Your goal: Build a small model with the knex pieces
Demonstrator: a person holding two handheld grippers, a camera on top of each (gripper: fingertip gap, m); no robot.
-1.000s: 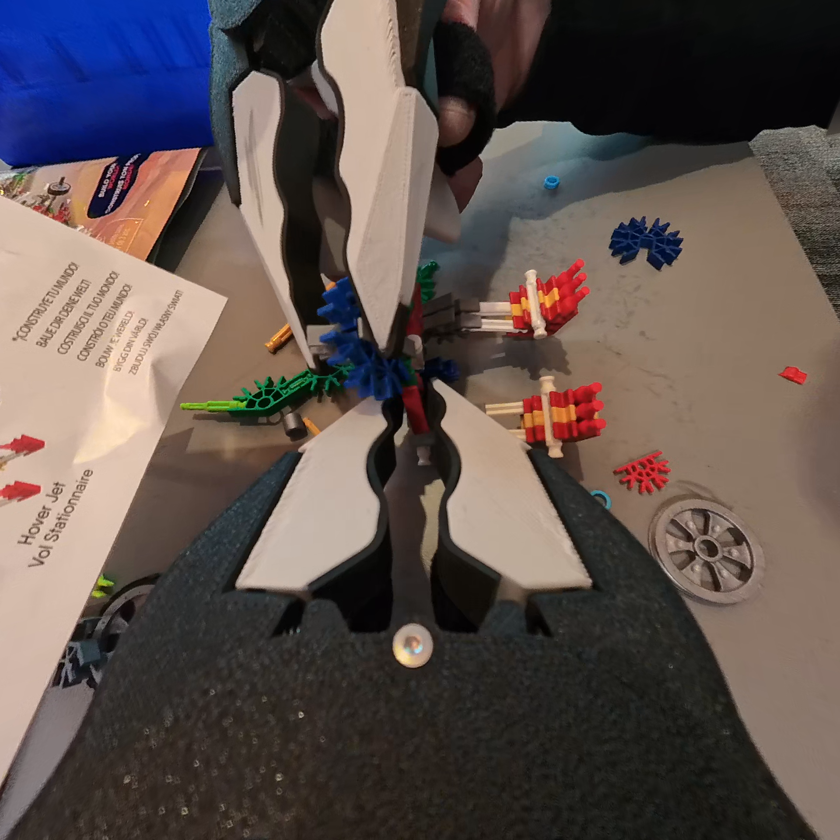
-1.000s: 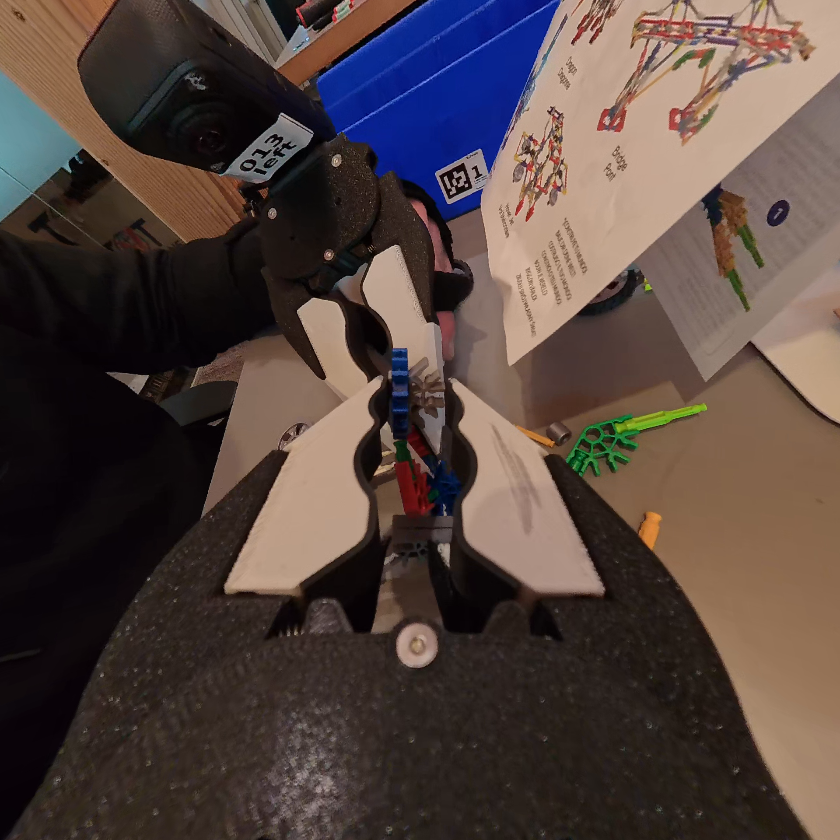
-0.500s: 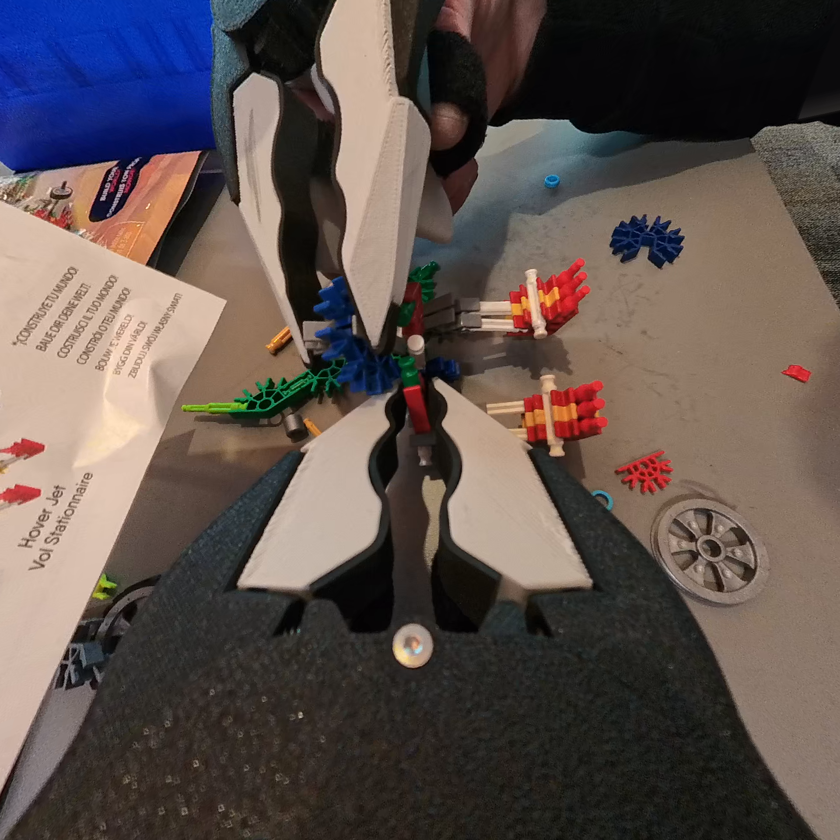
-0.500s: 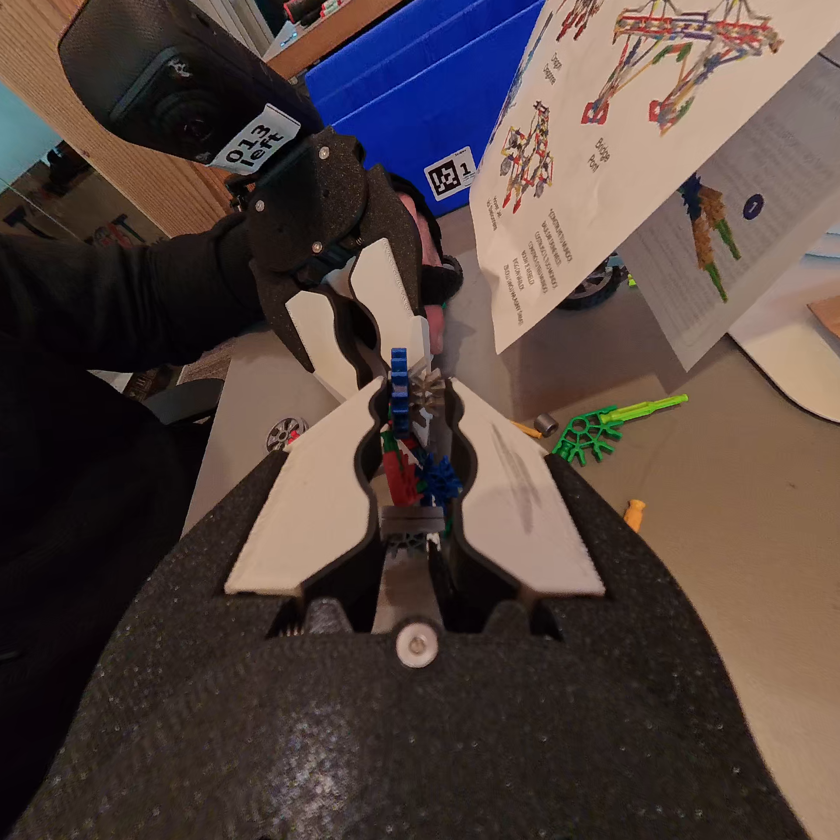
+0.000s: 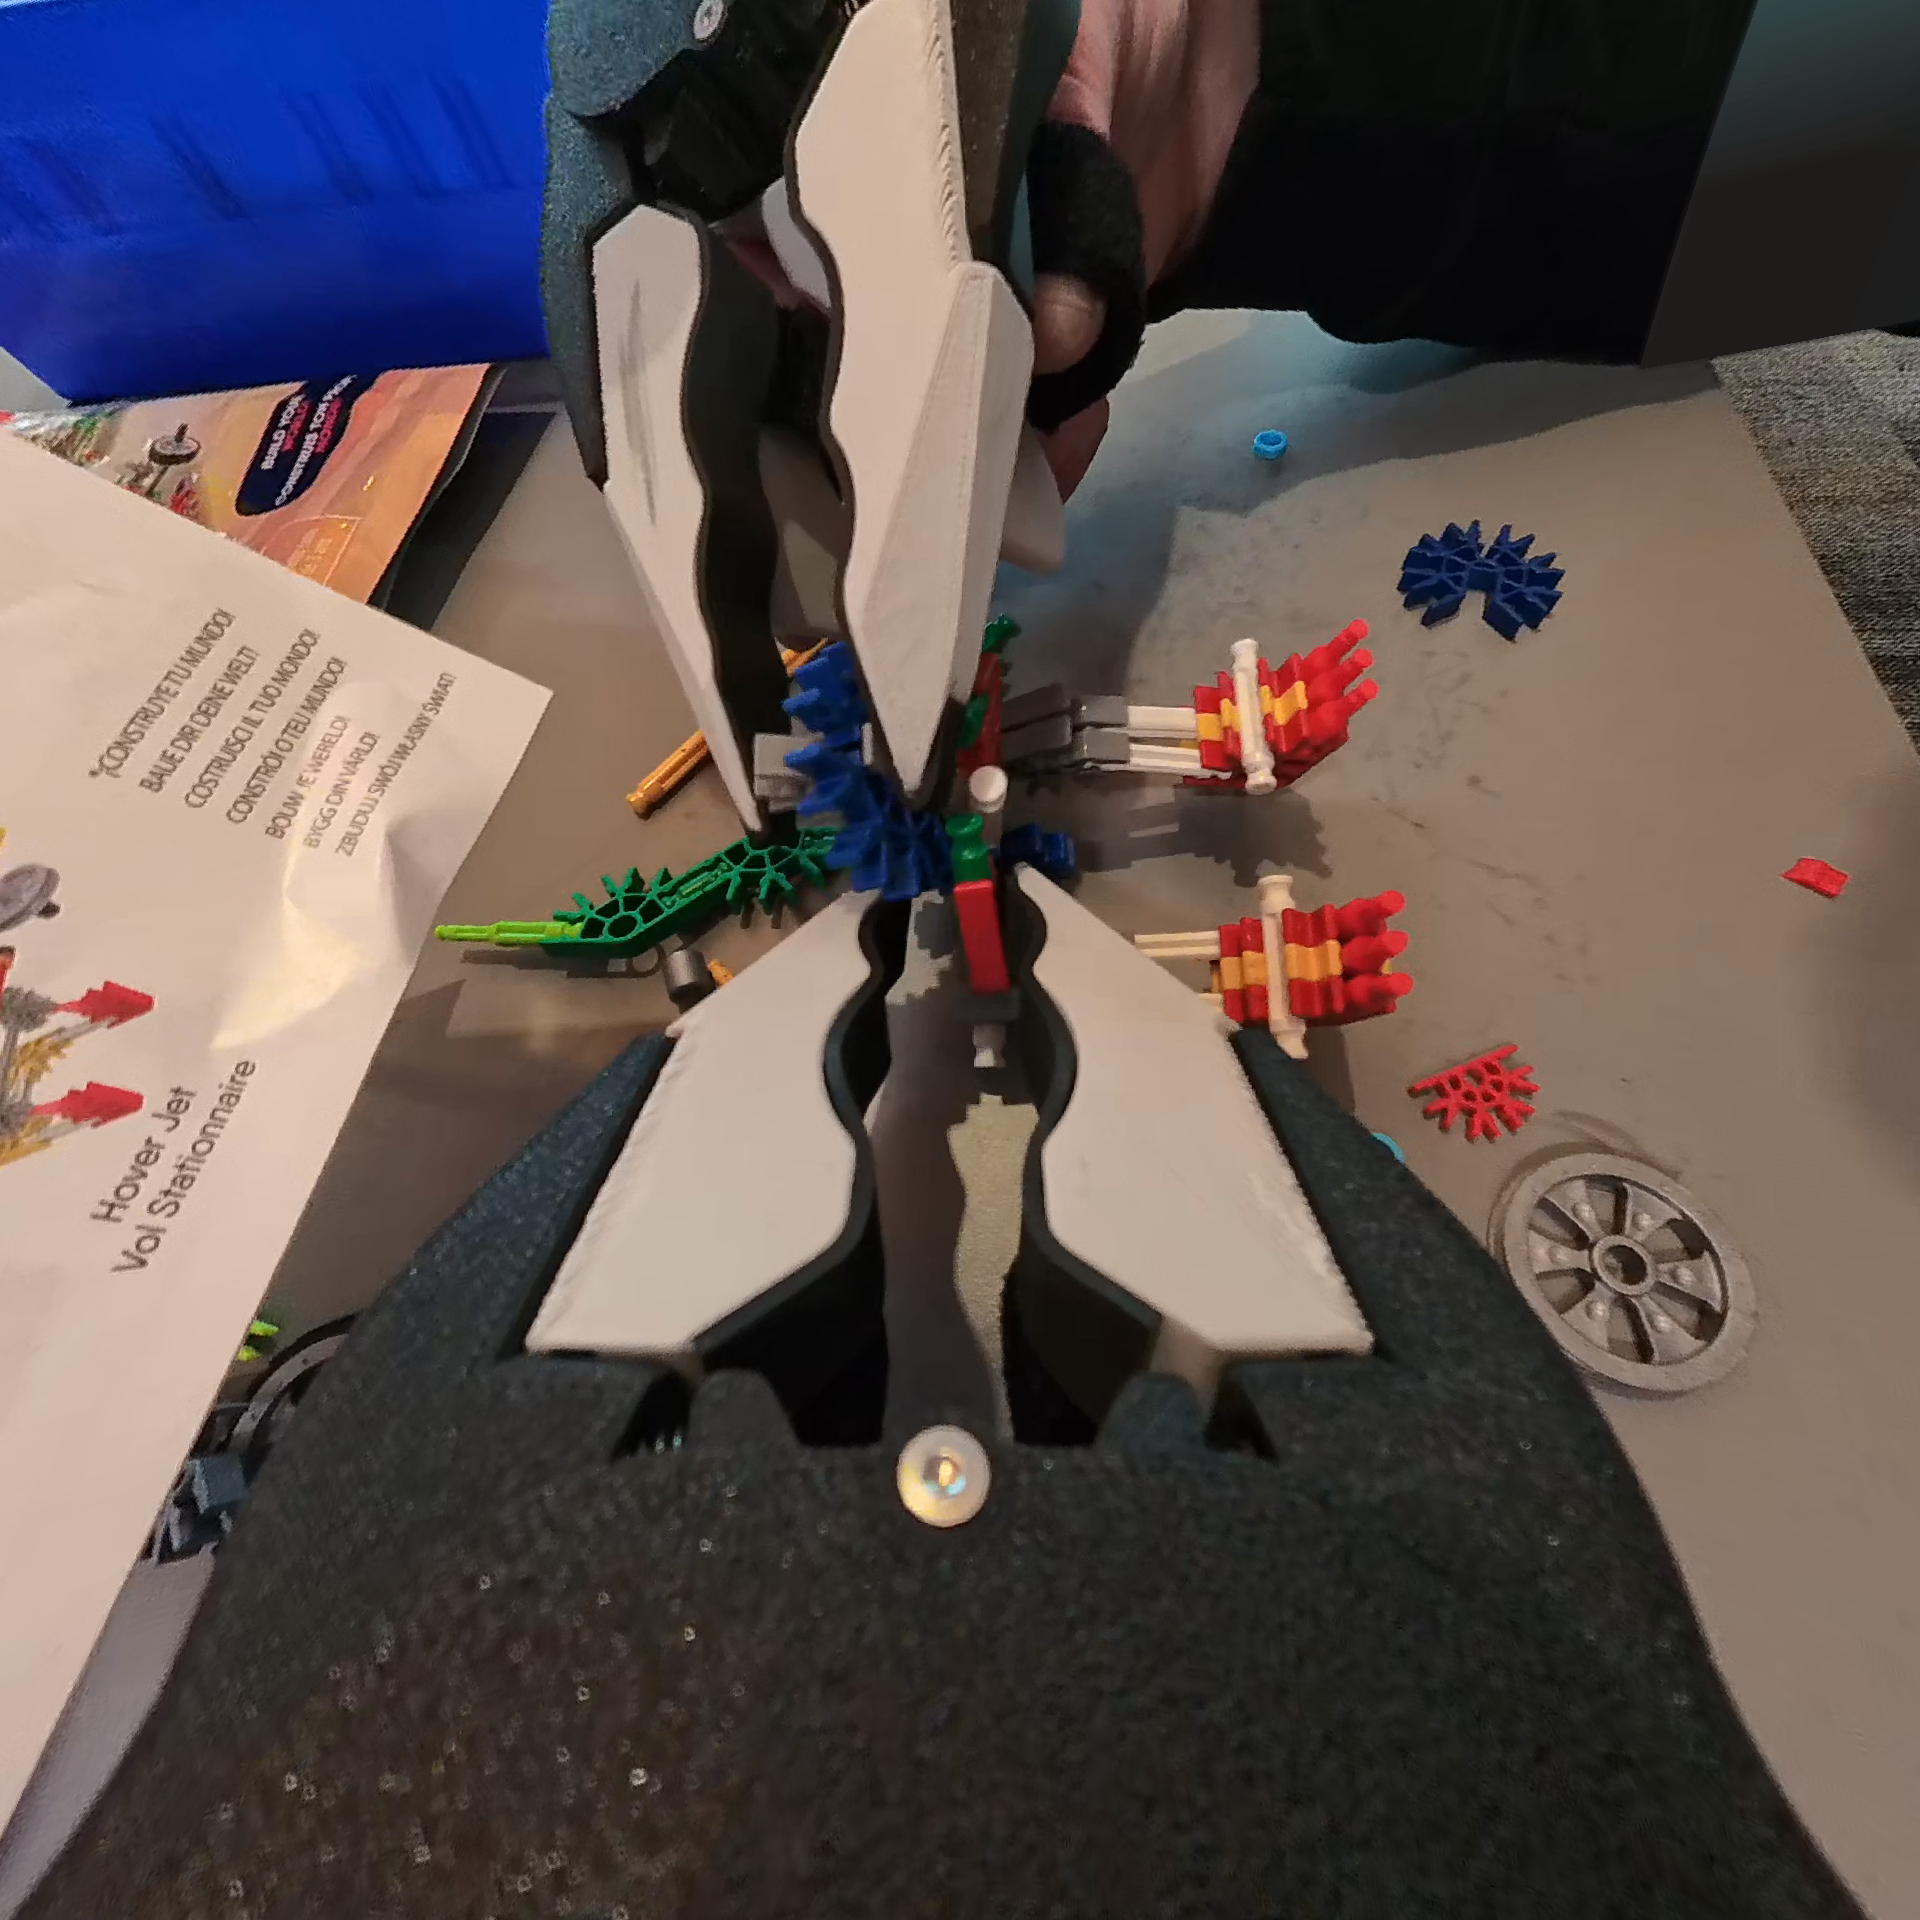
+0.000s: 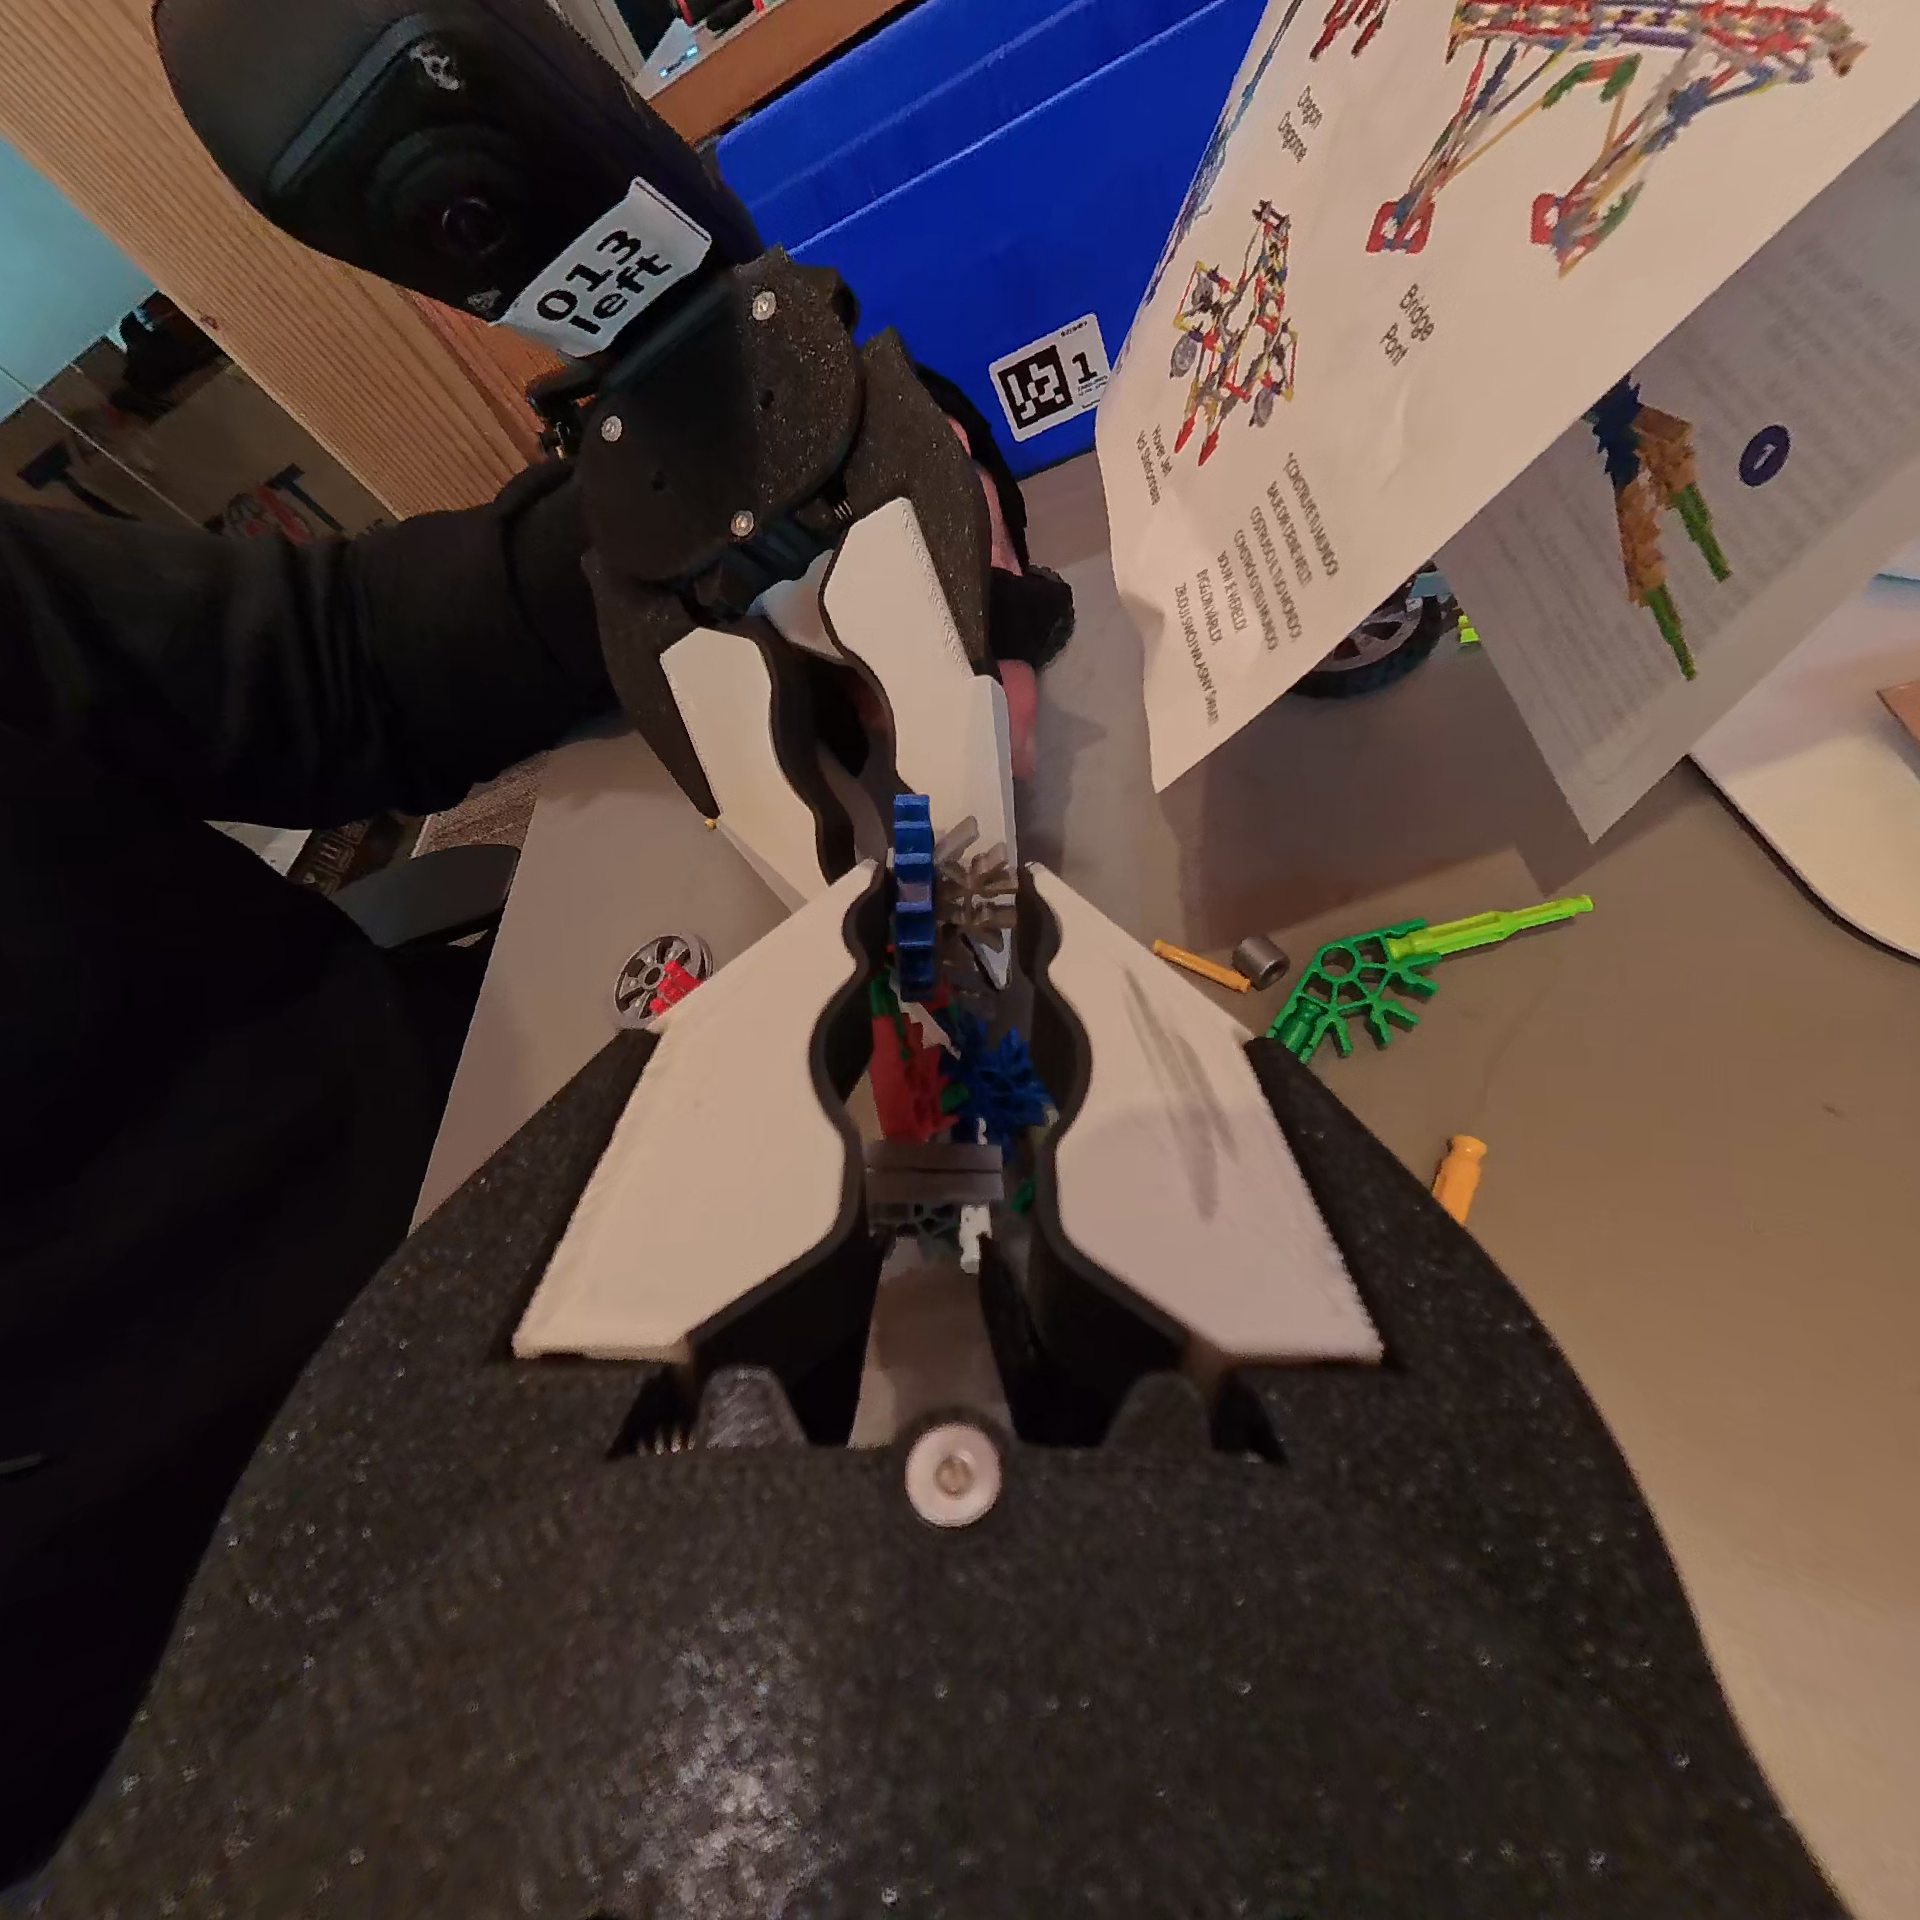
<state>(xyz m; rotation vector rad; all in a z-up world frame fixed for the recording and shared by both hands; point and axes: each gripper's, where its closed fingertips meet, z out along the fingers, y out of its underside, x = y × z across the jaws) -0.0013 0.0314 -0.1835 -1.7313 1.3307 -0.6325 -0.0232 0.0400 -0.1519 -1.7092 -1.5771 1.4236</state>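
A small model of blue, red, green and grey plastic connectors (image 5: 894, 831) is held between both grippers above the grey table (image 5: 1558, 831). My left gripper (image 5: 943, 899) is shut on the model's red and grey end (image 5: 977, 935). My right gripper (image 5: 831, 805) comes down from above and is shut on its blue connector (image 5: 826, 727). In the right wrist view my right gripper (image 6: 954, 873) clamps the blue connector (image 6: 912, 894) and a grey connector (image 6: 977, 883). The left gripper's fingers (image 6: 914, 644) meet it from behind.
A white instruction sheet (image 5: 208, 831) and a blue bin (image 5: 260, 177) lie left. A green connector with a lime rod (image 5: 675, 894) lies under the model. Two red-yellow bundles (image 5: 1288, 707) (image 5: 1309, 956), a grey wheel (image 5: 1621, 1268) and loose blue (image 5: 1481, 577) and red (image 5: 1475, 1091) connectors lie right. Only a small space, under 4 cm, lies between the two pairs of fingers. My left tips are roughly 12 centimetres from the grey wheel (image 5: 1621, 1268).
Both grippers keep their hold on the model. The right gripper has shifted slightly and the model has turned a little between the fingers.
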